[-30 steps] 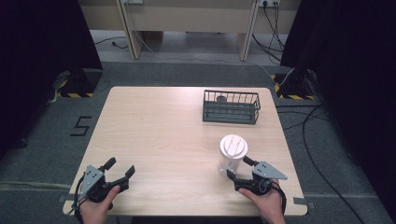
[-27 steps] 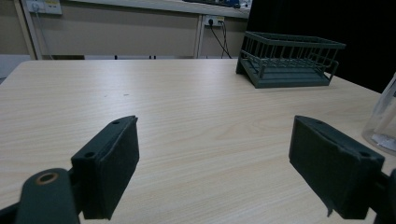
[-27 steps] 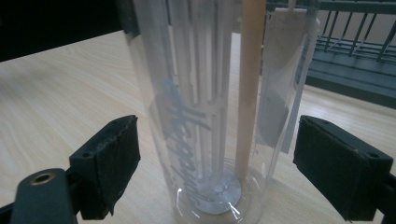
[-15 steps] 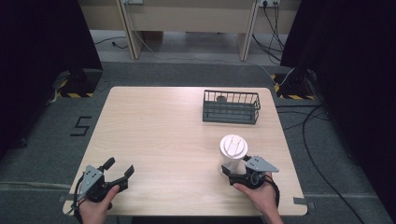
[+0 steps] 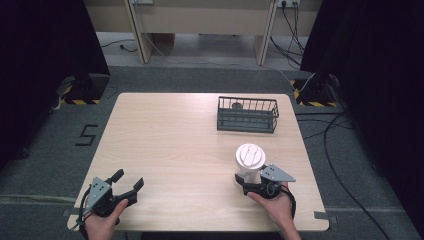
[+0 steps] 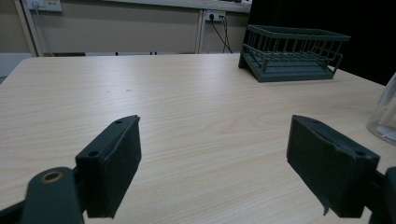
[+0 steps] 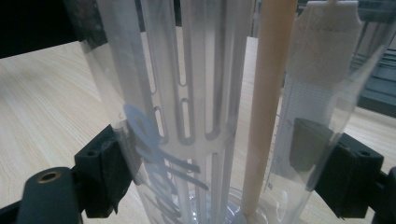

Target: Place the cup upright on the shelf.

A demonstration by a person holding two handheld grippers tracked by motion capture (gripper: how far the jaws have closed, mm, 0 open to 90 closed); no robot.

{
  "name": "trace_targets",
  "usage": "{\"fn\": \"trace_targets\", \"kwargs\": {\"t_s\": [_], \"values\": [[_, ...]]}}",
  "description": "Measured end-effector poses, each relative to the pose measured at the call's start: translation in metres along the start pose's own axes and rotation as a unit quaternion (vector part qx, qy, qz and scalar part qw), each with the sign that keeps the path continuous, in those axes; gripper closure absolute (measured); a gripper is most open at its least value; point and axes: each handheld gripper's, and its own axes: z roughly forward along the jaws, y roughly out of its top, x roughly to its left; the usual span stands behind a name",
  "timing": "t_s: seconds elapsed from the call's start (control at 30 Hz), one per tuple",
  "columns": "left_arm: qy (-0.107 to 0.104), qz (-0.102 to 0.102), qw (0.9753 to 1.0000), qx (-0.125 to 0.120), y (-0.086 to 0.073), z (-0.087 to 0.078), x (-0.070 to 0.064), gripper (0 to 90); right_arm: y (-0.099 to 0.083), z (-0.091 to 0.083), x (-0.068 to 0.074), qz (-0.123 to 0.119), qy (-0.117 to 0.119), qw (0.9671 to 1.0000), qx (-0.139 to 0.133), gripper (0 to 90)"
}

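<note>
Nearest the person's edge of the pale wooden table point(image 5: 190, 145), the left gripper point(image 5: 131, 184) rests low at the front left corner with its two black jaws spread wide and nothing between them. The left gripper view confirms this: bare wood grain runs between the two pads, and at the far right edge of that view a sliver of clear plastic wall point(image 6: 385, 116) stands on the table.

At the front right, the right gripper point(image 5: 246, 181) is held in the person's hand point(image 5: 274, 207) right at the base of the tall clear plastic tumbler with a white lid point(image 5: 249, 162), which stands upright on the table. From the high view the jaws are largely hidden by the tumbler and the grey plate, so the grip is hard to judge there. The right gripper view settles it (at very close range): the tumbler sits between the two black jaws, each pad pressed against its wall, so the gripper is clamped on it. That view also shows what lies inside, a slotted white insert point(image 7: 187, 93) and a cream-coloured straw point(image 7: 266, 107) standing upright.

Farther back, toward the far right corner and well apart from the tumbler, sits a dark grey wire basket point(image 5: 247, 115); something small lies inside at its left end, too small to identify.
</note>
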Motion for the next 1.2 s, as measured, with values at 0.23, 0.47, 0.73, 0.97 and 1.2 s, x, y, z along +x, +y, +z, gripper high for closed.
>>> {"fn": "trace_targets", "kwargs": {"t_s": [0.23,0.47,0.73,0.97,1.2], "values": [[0.000,0.002,1.0000,0.000,0.000,0.000,0.000,17.9,0.004,-0.003,-0.001,-0.006,-0.005,1.0000,-0.004,18.4],[0.001,0.002,1.0000,0.001,0.000,0.000,-0.001,18.0,0.017,-0.011,-0.005,-0.002,-0.016,0.9993,-0.033,18.4],[0.001,0.003,1.0000,0.004,-0.001,0.000,-0.001,18.4,0.027,-0.017,-0.016,0.004,-0.040,0.9982,-0.044,18.4],[0.001,0.006,1.0000,0.007,-0.001,0.000,-0.001,18.4,0.041,-0.020,-0.022,-0.001,-0.055,0.9972,-0.050,18.4],[-0.001,0.005,1.0000,0.007,-0.001,0.000,-0.002,18.5,0.054,-0.017,-0.025,-0.007,-0.061,0.9964,-0.058,18.4]]}}
